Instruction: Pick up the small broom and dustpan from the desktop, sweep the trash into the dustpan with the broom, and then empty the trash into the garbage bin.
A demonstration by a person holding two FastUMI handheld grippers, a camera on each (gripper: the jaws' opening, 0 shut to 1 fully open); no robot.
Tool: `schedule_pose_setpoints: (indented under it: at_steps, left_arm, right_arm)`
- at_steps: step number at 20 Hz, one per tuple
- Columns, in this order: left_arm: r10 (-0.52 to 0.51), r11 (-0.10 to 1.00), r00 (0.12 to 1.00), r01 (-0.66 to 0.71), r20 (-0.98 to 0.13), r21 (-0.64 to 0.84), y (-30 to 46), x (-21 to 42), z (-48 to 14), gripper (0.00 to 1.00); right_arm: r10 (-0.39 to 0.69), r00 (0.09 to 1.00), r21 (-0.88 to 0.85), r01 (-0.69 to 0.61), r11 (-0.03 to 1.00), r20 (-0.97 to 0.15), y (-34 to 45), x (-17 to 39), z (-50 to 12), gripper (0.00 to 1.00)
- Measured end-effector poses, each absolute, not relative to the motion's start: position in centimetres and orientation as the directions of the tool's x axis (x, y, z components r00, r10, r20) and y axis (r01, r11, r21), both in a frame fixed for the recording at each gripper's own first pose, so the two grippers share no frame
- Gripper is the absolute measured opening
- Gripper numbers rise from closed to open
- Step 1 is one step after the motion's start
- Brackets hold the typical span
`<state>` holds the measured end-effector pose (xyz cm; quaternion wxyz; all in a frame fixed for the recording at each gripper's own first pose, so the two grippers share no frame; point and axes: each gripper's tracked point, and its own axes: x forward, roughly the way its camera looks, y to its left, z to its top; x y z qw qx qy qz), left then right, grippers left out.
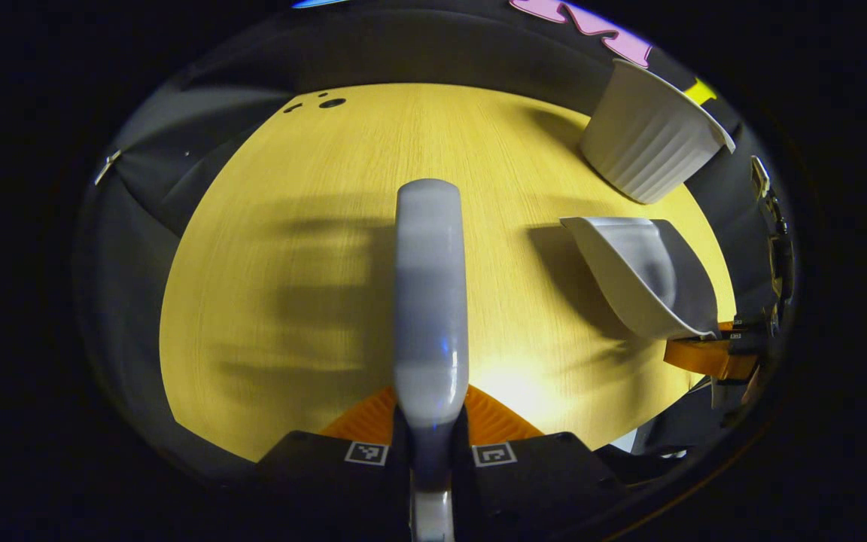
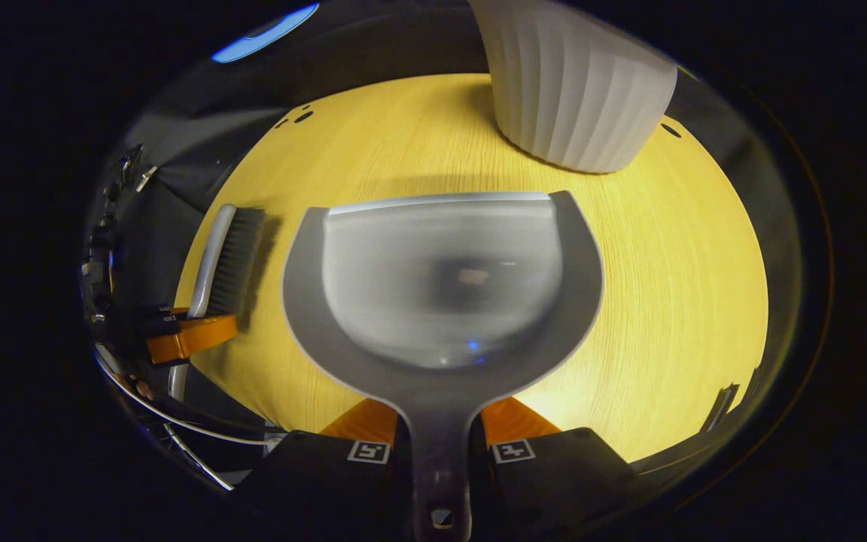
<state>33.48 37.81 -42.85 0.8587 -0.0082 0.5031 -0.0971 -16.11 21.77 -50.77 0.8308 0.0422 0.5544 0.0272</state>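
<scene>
Both tools are clamped on their loads: the left tool (image 1: 431, 436) grips the broom handle (image 1: 431, 301), which runs up the middle of the left gripper view, and the right tool (image 2: 439, 444) grips the dustpan (image 2: 441, 286) by its stem, its scoop at the centre of the right gripper view. Something small and blurred sits in the pan's bowl; whether it is trash I cannot tell. No loose trash is plain on the yellow wooden counter (image 1: 313, 226), so the step in hand looks like emptying the pan. To do it well, keep the pan level until its lip is over the rim of the ribbed white garbage bin (image 2: 576, 83), at the top of that frame just beyond the lip, then tip forward. The bin's wall could catch the lip if the pan is low. The broom head (image 2: 236, 260), at the left of that frame, is beside the pan and should stay back.
</scene>
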Motion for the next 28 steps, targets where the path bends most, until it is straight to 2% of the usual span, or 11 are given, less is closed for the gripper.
schedule_pose_setpoints:
  at_steps: [3,7,9,10,13,14,15,16,18,23,28]
  left_arm:
    - [-0.17,0.981,0.436,0.163,-0.884,-0.109,37.6,33.3,-42.9,0.27]
    - [-0.138,0.985,0.414,0.156,-0.9,-0.079,38.0,33.4,-43.4,0.25]
    - [-0.134,0.986,0.421,0.152,-0.897,-0.076,37.7,33.3,-43.0,0.34]
    - [-0.137,0.986,0.426,0.149,-0.894,-0.08,37.5,33.3,-42.8,0.31]
    - [-0.179,0.981,0.451,0.151,-0.874,-0.123,36.6,33.6,-41.5,0.4]
    - [-0.194,0.979,0.463,0.151,-0.865,-0.139,36.3,33.6,-40.8,0.36]
    - [-0.194,0.979,0.477,0.149,-0.857,-0.139,36.3,33.5,-40.1,0.52]
    - [-0.184,0.981,0.496,0.148,-0.849,-0.126,36.4,33.5,-39.4,0.58]
    - [-0.158,0.984,0.541,0.153,-0.826,-0.088,36.7,32.6,-37.3,1.0]
    - [-0.18,0.983,0.663,0.153,-0.726,-0.104,34.9,30.7,-31.7,0.96]
    - [-0.209,0.976,0.828,0.139,-0.52,-0.17,33.8,29.0,-23.7,0.96]
  right_arm:
    - [0.072,0.37,0.084,0.016,0.996,-0.926,22.0,-15.4,-52.4,0.27]
    - [0.1,0.368,0.121,0.033,0.992,-0.924,23.9,-15.3,-51.7,0.45]
    - [0.12,0.377,0.149,0.05,0.988,-0.918,24.1,-14.8,-51.3,0.43]
    - [0.128,0.384,0.162,0.056,0.985,-0.914,24.1,-14.5,-51.2,0.39]
    - [0.15,0.414,0.19,0.056,0.98,-0.898,24.0,-14.0,-50.0,0.83]
    - [0.159,0.422,0.199,0.052,0.979,-0.893,24.0,-13.9,-49.7,0.9]
    - [0.164,0.424,0.203,0.048,0.978,-0.891,23.8,-14.0,-49.2,1.0]
    - [0.174,0.433,0.213,0.045,0.976,-0.885,23.8,-14.2,-48.5,0.99]
    - [0.182,0.468,0.23,0.046,0.972,-0.865,23.4,-14.1,-46.5,0.99]
    - [0.158,0.652,0.192,-0.021,0.981,-0.741,22.0,-13.2,-38.4,0.99]
    - [0.136,0.829,0.115,-0.087,0.989,-0.542,21.1,-13.2,-29.7,0.99]
